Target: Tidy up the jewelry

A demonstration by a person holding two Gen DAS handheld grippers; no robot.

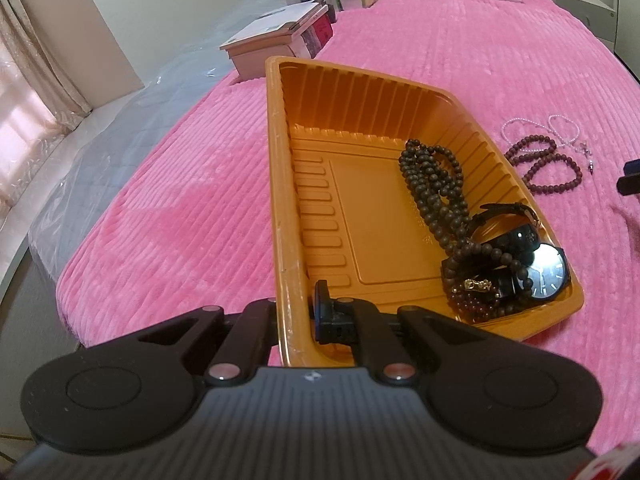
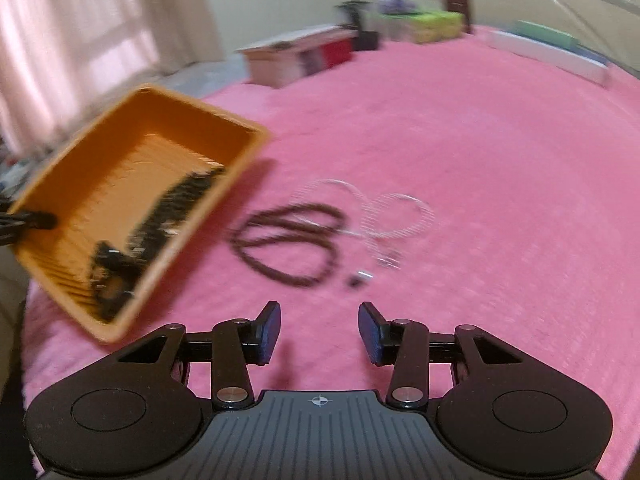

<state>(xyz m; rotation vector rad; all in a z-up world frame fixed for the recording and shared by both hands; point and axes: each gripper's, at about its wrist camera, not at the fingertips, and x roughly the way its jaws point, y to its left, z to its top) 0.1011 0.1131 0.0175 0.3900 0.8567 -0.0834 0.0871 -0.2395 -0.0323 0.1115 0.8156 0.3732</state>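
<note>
The left gripper point(image 1: 296, 312) clamped the near wall of an orange tray point(image 1: 280, 184), one of its fingers point(image 1: 324, 312) inside the tray and the other outside, narrow on the plastic; in the right wrist view the tray point(image 2: 248, 136) appeared tilted above a pink blanket point(image 2: 480, 140) covering a bed. Inside the tray, a long strand of dark beads point(image 1: 434, 184) lay along the right side; a black watch point(image 1: 546, 270) with a shiny round face sat in the near right corner, beside a bracelet point(image 1: 476, 290) bearing a small gold charm. On the blanket, apart from the tray, lay a coil of reddish-brown beads point(image 2: 288, 240); a pale bead strand point(image 2: 400, 216) looped just beside it, touching or overlapping at one edge, though blur hid the detail. The right gripper point(image 2: 319, 330) hovered over the blanket near these loose strands, its fingers point(image 2: 268, 330) spread wide and holding nothing. Boxes point(image 1: 280, 40) stood at the bed's far edge; a curtain point(image 2: 80, 40) hung at left.
</note>
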